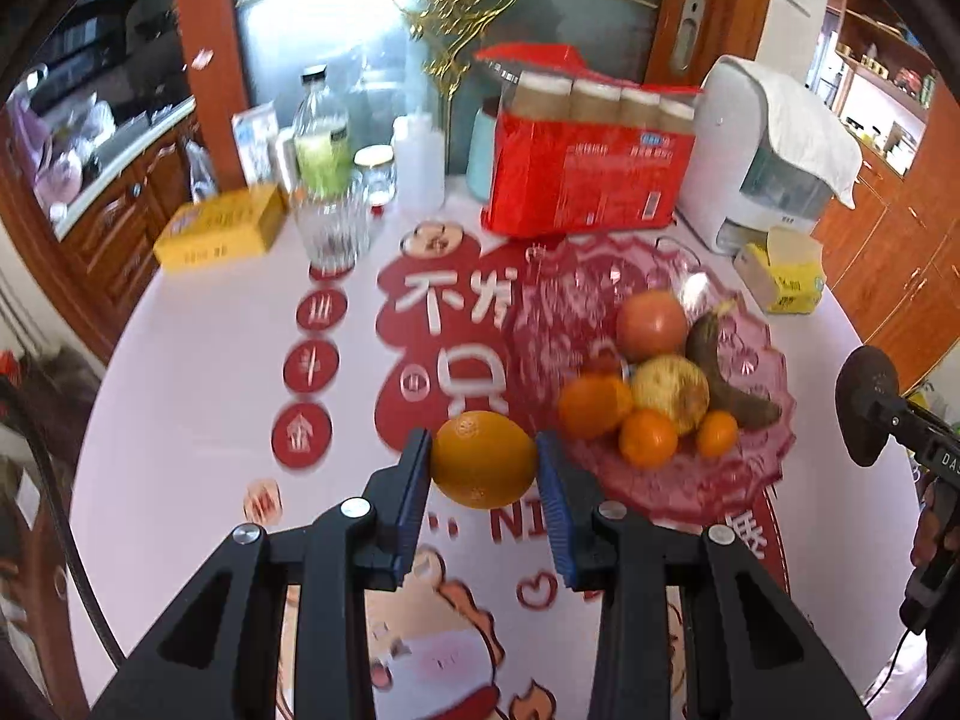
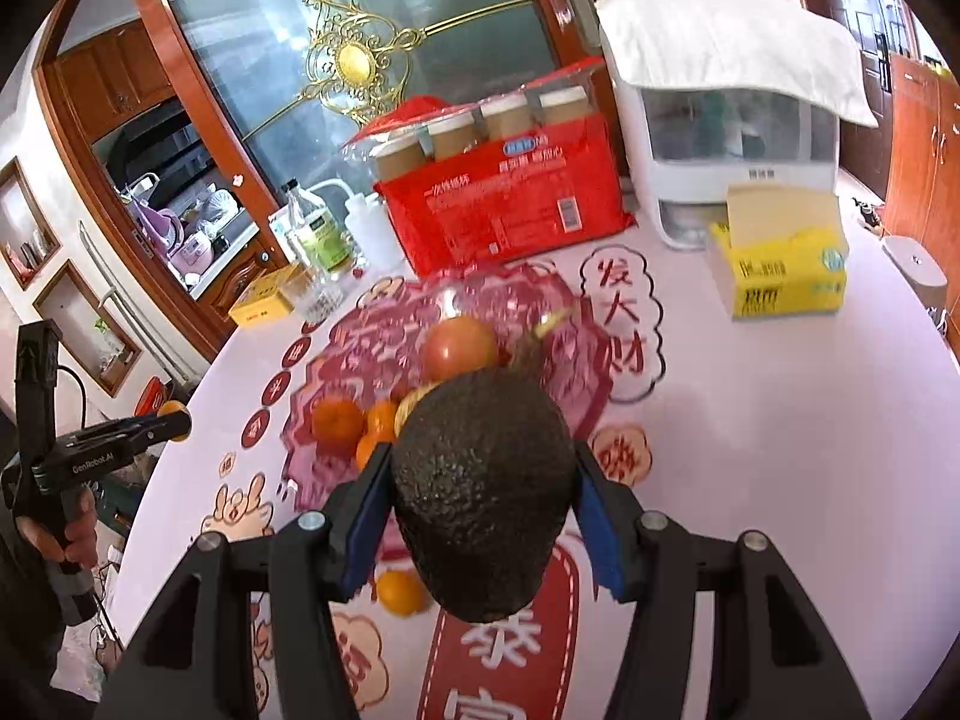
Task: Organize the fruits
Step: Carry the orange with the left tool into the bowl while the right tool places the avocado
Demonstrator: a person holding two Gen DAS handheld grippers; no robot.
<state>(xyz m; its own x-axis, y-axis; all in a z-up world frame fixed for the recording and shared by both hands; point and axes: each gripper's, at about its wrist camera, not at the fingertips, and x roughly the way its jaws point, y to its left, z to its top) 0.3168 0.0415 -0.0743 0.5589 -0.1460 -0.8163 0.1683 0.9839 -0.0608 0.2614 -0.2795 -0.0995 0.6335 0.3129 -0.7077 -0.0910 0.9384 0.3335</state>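
Observation:
My left gripper (image 1: 485, 461) is shut on a large orange (image 1: 483, 459), held above the table just left of the pink glass fruit plate (image 1: 744, 480). The plate holds an apple (image 1: 652, 326), a yellowish fruit (image 1: 671, 391), a dark banana (image 1: 720, 372) and three small oranges (image 1: 648, 437). My right gripper (image 2: 480, 492) is shut on a dark avocado (image 2: 480, 492), held above the plate's near edge (image 2: 312, 414). The avocado also shows at the right edge of the left wrist view (image 1: 867, 405). A small orange (image 2: 401, 591) lies on the table below the avocado.
At the back stand a red pack of paper cups (image 1: 591, 171), a white appliance under a cloth (image 1: 774, 156), a yellow tissue box (image 1: 783, 276), a yellow box (image 1: 222, 228), a bottle (image 1: 321, 150) and a glass (image 1: 333, 228). The table has a red-printed cover.

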